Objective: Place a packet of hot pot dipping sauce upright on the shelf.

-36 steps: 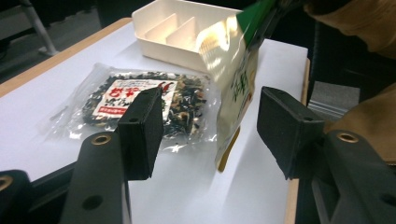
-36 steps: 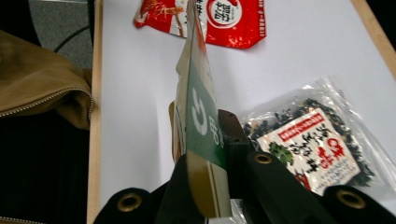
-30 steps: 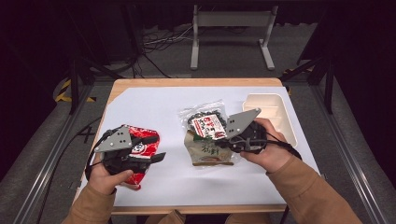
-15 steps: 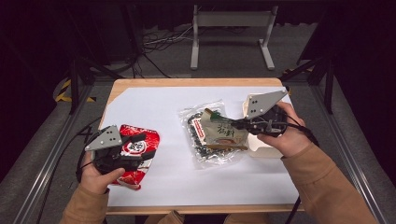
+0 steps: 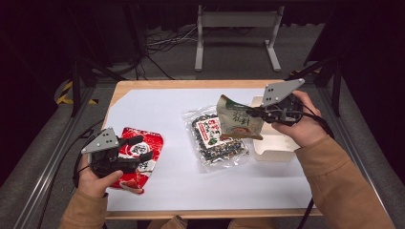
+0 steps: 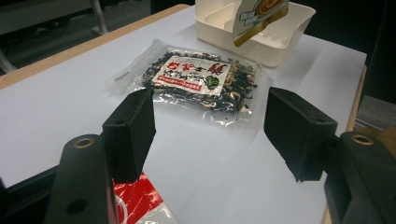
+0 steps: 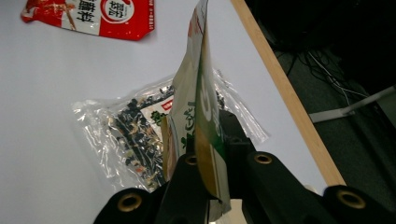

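Your right tool [image 5: 253, 113] is clamped tight on the green-and-tan snack packet [image 5: 237, 123], holding it in the air above the clear bag of dried mix [image 5: 217, 139] and just beside the white tray [image 5: 273, 147]. Your left tool [image 5: 139, 148] has just been opening; its jaws stand wide apart with nothing between them, over the red packet [image 5: 138, 160] on the desk [image 5: 167, 114].

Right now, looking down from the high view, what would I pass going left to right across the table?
Left gripper → red snack bag → clear packet of dark mix → green pouch → right gripper → white tray.
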The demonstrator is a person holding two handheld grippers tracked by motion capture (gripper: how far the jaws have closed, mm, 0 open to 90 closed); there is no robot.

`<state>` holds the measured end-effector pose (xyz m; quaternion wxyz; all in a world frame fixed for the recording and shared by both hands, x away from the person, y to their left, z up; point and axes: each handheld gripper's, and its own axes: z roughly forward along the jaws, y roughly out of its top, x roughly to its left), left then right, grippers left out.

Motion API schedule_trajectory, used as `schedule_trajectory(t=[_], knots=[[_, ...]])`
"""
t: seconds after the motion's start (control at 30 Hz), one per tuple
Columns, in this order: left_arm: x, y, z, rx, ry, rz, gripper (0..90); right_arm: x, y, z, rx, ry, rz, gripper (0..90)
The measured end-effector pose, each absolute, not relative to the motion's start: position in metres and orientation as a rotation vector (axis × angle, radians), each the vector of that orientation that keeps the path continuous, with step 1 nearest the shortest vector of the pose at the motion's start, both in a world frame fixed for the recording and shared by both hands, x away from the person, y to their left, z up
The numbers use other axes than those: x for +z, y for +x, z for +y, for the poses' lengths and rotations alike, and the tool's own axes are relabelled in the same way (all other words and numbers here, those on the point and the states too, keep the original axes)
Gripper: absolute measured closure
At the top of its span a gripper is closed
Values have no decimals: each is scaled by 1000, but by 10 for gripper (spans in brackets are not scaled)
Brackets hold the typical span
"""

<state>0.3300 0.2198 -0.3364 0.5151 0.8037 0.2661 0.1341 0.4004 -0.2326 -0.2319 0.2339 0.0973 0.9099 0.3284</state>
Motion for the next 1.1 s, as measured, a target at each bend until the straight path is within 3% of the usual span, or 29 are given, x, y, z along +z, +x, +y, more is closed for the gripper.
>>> schedule_trajectory(t=[1.1], knots=[[-347,337,229,307,1918,698,339,-236,462,-300,874,456,2283,889]])
